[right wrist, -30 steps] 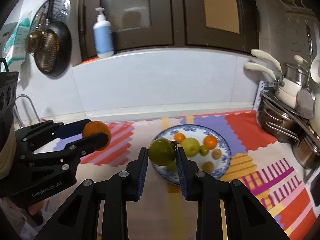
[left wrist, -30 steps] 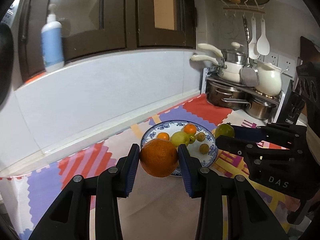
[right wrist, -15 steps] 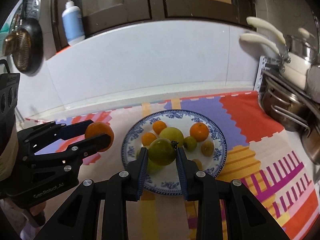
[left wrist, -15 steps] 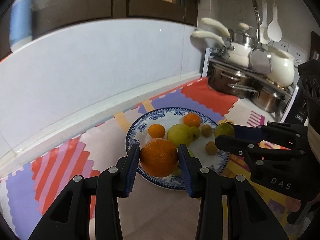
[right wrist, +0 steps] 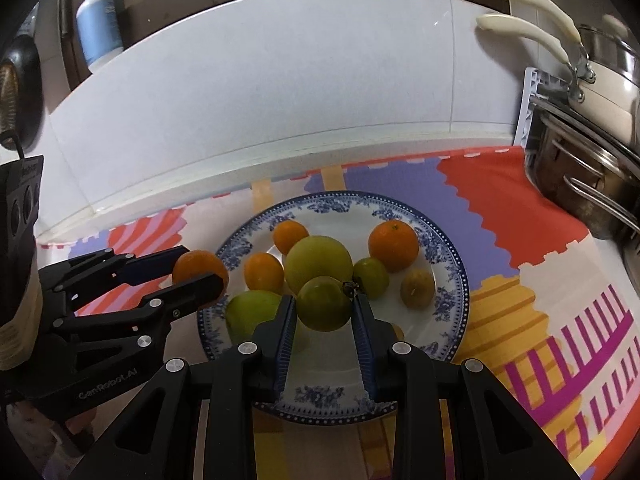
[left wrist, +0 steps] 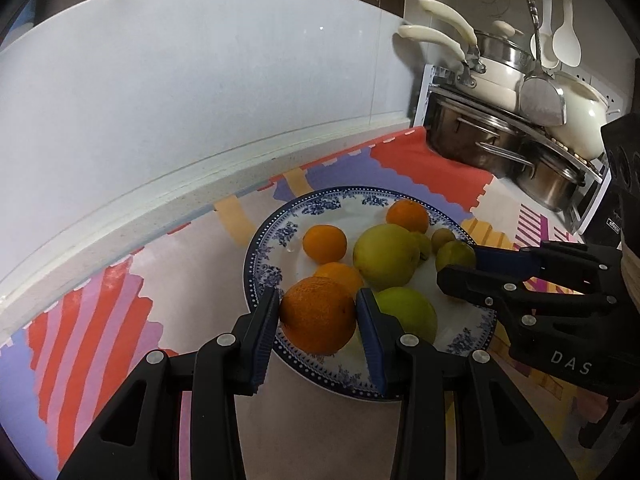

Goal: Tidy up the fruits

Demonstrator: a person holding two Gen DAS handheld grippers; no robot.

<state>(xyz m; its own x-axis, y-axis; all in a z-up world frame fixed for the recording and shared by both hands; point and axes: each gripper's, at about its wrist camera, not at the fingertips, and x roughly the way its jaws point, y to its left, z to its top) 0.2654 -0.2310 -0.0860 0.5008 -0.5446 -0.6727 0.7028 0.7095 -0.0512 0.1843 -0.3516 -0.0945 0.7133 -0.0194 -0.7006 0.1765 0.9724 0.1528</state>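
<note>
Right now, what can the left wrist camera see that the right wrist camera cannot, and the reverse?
Only the left wrist view shows the white spoons hanging on the wall and the cream ceramic pot. Only the right wrist view shows the blue pump bottle. Both show the blue-patterned round plate, the left claw shut on a large orange, and the right claw shut on a green round fruit.

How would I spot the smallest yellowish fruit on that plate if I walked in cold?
Find the blue-patterned plate on the colourful mat. Look to its right side, below the orange sitting alone there. The small yellow-brown fruit lies nearest the rim, just right of a small green fruit; it is duller and browner than all the others.
</note>
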